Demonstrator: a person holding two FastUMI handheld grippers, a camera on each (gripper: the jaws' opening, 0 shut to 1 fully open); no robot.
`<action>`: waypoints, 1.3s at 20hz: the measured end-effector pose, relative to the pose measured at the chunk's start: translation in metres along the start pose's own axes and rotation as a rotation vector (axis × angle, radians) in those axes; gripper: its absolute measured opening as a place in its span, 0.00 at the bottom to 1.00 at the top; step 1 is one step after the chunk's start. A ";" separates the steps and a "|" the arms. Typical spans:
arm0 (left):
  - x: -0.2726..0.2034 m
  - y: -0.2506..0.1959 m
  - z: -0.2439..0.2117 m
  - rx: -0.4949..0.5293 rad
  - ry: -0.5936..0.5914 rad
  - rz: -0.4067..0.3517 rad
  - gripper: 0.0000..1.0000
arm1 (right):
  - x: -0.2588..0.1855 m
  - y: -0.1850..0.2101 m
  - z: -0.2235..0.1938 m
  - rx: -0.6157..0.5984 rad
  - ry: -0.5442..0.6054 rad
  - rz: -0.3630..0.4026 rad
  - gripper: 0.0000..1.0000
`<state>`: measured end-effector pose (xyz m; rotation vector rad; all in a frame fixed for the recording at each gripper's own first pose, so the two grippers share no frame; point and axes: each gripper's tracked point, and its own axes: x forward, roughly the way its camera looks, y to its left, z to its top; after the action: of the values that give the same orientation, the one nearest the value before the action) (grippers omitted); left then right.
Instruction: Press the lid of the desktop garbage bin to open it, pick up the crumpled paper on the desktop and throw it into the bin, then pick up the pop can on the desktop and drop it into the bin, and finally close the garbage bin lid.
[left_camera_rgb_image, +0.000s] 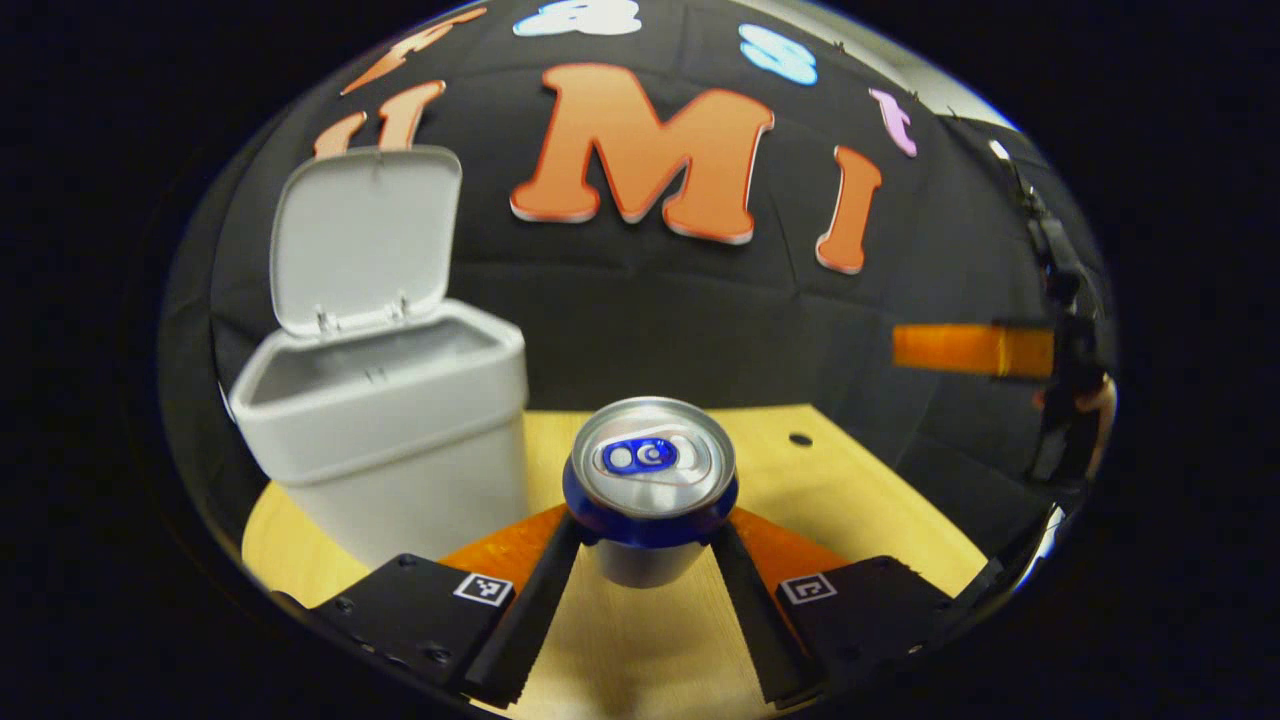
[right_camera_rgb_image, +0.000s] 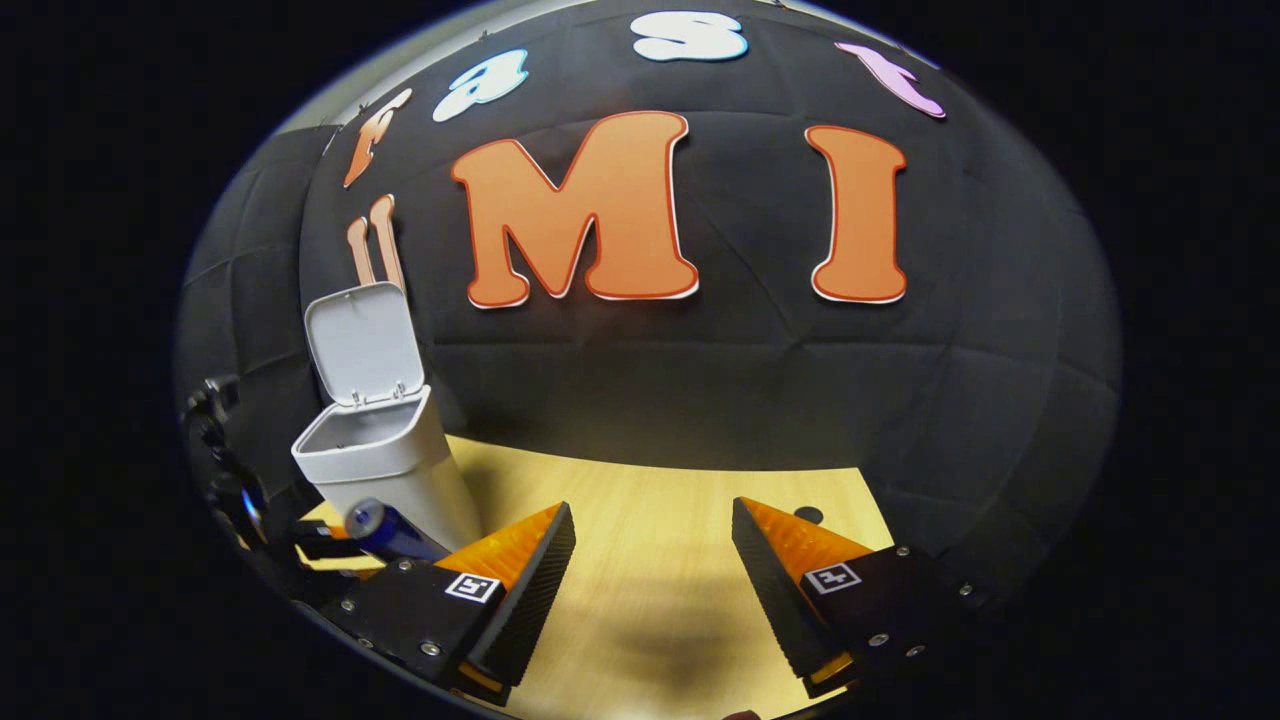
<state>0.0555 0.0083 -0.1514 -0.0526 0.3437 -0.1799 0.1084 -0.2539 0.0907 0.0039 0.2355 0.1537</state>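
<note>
Two steps left, by my reading: drop the can, then close the lid.
Left gripper (left_camera_rgb_image: 648, 545): both fingers press on the pop can (left_camera_rgb_image: 650, 480), one on each side of its body; the can stands upright, top facing the camera, just right of the bin and apparently raised above the desktop (left_camera_rgb_image: 850, 480).
Right gripper (right_camera_rgb_image: 652, 560): fingers spread wide, nothing between them, well to the right of the bin, over bare wood.
Garbage bin (left_camera_rgb_image: 400, 440): on the desktop, mouth exposed.
Lid (left_camera_rgb_image: 365, 235): swung up behind the bin mouth, so the opening step looks done.
Crumpled paper: none lies on the wood around the bin; probably inside, though the bin's interior is hidden.
</note>
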 end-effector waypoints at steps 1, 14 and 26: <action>-0.008 0.011 0.024 -0.003 -0.037 0.014 0.81 | 0.003 0.008 0.003 0.005 -0.007 0.014 0.94; 0.003 0.194 0.105 0.004 -0.022 0.315 0.81 | 0.018 0.056 0.024 0.033 -0.060 0.063 0.94; 0.004 0.189 0.095 -0.091 -0.030 0.279 0.95 | 0.015 0.041 0.005 0.053 -0.002 0.028 0.94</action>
<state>0.1228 0.1948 -0.0790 -0.0959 0.3257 0.1126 0.1176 -0.2107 0.0931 0.0601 0.2379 0.1751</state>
